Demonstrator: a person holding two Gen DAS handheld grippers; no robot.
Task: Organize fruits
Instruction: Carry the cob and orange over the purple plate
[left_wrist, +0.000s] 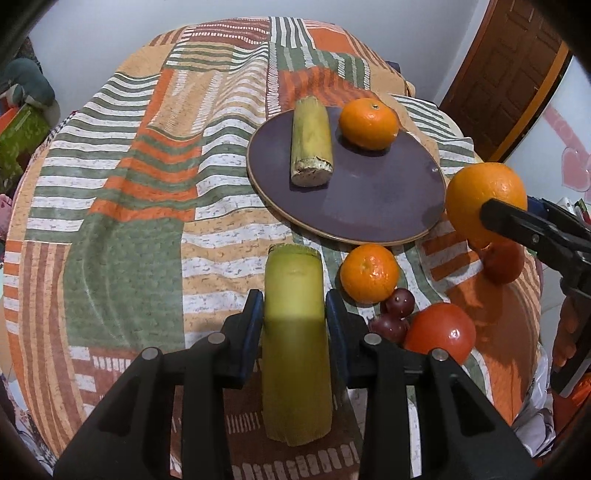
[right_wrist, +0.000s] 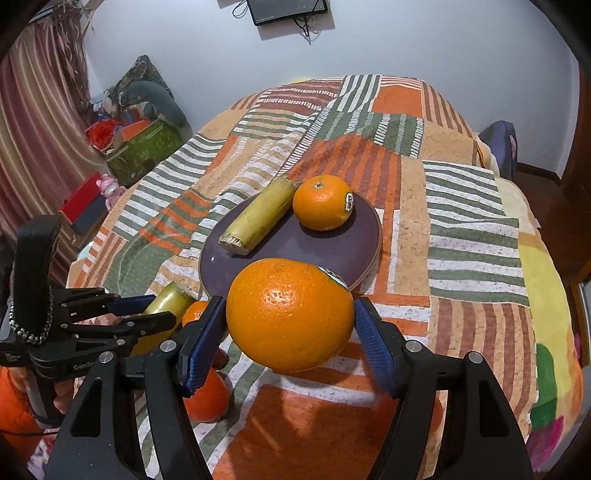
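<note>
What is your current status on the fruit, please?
Left gripper shut on cane piece. Right gripper shut on big orange, near plate. Plate holds cane and an orange; free space remains.

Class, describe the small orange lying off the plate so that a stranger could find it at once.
Start at the dark purple plate on the striped bedspread. Just off its near rim, right of the green cane piece that the left gripper clamps, lies the small orange. Unlike the plate's mandarin, it rests on cloth, beside grapes.

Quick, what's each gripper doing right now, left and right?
Left gripper: closed on the green sugarcane piece, fingers on both its sides.
Right gripper: closed on the large orange, held near the purple plate.
</note>
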